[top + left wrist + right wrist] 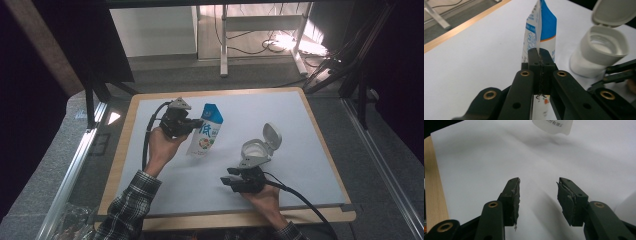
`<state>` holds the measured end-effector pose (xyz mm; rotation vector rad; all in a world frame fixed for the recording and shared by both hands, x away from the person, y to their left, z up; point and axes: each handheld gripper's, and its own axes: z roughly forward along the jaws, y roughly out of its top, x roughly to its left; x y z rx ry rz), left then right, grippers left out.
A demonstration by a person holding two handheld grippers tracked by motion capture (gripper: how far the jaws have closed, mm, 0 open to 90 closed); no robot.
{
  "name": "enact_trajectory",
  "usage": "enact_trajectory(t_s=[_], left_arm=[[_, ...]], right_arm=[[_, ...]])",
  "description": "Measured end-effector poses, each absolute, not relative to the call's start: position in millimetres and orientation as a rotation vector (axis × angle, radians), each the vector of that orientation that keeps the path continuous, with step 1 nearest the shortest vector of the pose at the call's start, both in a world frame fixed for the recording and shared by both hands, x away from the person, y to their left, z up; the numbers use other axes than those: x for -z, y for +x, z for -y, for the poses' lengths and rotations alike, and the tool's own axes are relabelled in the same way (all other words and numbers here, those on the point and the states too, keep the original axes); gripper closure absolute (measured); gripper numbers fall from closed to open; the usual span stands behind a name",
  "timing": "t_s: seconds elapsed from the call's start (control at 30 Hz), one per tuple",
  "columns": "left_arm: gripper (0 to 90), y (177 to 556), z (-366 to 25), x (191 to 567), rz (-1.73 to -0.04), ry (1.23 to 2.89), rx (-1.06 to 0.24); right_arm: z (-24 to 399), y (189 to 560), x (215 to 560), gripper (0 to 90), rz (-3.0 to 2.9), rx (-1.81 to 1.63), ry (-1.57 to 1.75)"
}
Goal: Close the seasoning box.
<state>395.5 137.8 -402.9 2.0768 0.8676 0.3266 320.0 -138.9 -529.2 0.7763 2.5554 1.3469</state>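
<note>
A blue and white pouch (208,134) hangs tilted above the white sheet, left of centre. My left gripper (198,124) is shut on its side seam; in the left gripper view the jaws (539,58) pinch the pouch (545,27) along its thin edge. A white jar (254,150) stands to the right with its flip lid (272,135) open, and it sits close behind the pouch as the white jar (599,50) in the left gripper view. My right gripper (227,176) is low beside the jar's front, open, with nothing between its jaws (537,195). The pouch's bottom corner (552,125) hangs farther off.
A white sheet (300,125) covers a wooden board (120,150); its wood edge (431,182) lies left of my right gripper. Metal rails (75,165) run along both sides. Desk legs and cables (270,45) lie beyond the far edge.
</note>
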Motion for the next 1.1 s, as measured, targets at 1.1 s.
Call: enact_trajectory(t_s=[1.1], left_arm=[[86.7, 343.6, -180.4, 434.3, -0.905, 2.044, -0.358]], right_arm=[[155.7, 311.0, 531.2, 52.3, -2.607, -1.221, 0.776]])
